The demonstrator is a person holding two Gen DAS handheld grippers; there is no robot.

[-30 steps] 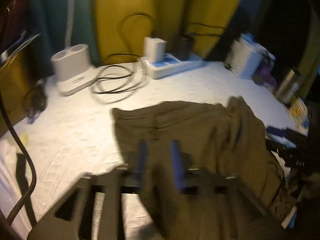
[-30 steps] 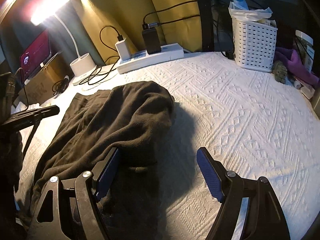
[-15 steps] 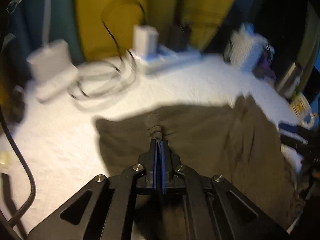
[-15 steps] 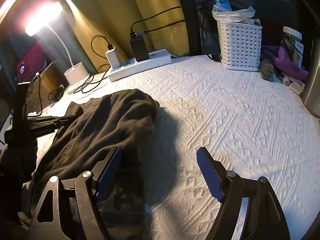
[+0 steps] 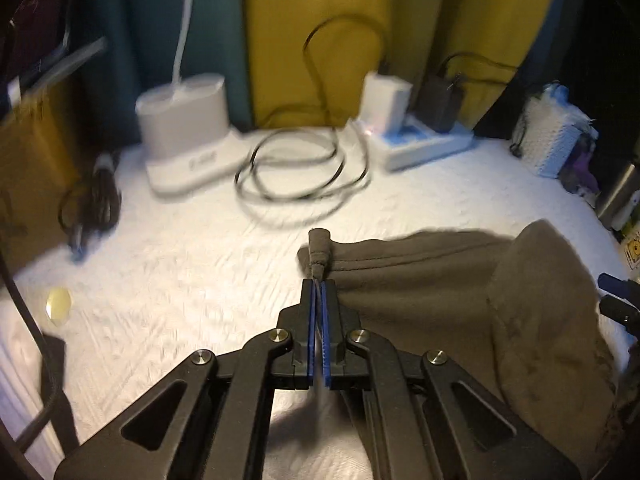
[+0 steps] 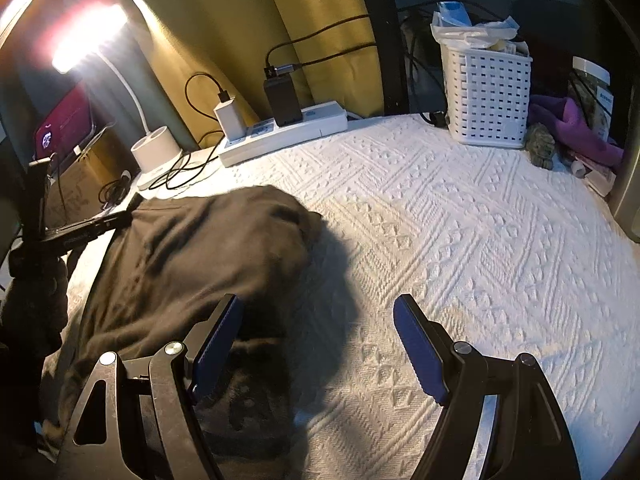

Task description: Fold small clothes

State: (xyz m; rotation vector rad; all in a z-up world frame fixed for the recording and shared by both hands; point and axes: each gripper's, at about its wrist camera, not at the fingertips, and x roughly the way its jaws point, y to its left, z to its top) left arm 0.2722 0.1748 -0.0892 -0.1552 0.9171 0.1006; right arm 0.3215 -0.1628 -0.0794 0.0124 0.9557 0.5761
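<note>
A dark brown garment (image 5: pixel 460 292) lies bunched on the white textured bedspread (image 5: pixel 180 280). My left gripper (image 5: pixel 319 286) is shut on the garment's top left corner by the waistband, a small pinch of cloth sticking out past the blue pads. In the right wrist view the same garment (image 6: pixel 192 264) fills the left half, heaped in a mound. My right gripper (image 6: pixel 316 316) stands open just above the bedspread (image 6: pixel 460 248), its left finger (image 6: pixel 218 340) beside the garment's near edge, nothing between the jaws. The left gripper (image 6: pixel 120 220) shows there at the garment's far left corner.
Along the back stand a white lamp base (image 5: pixel 182 120), coiled black cables (image 5: pixel 296 176), a power strip with chargers (image 6: pixel 284 130) and a white basket (image 6: pixel 486 96). Purple cloth and small items (image 6: pixel 568 128) sit at the far right. A cardboard box (image 5: pixel 32 172) is on the left.
My left gripper shut on the garment's corner and drew it leftward, stretching the waistband edge. The right gripper stayed open and almost still.
</note>
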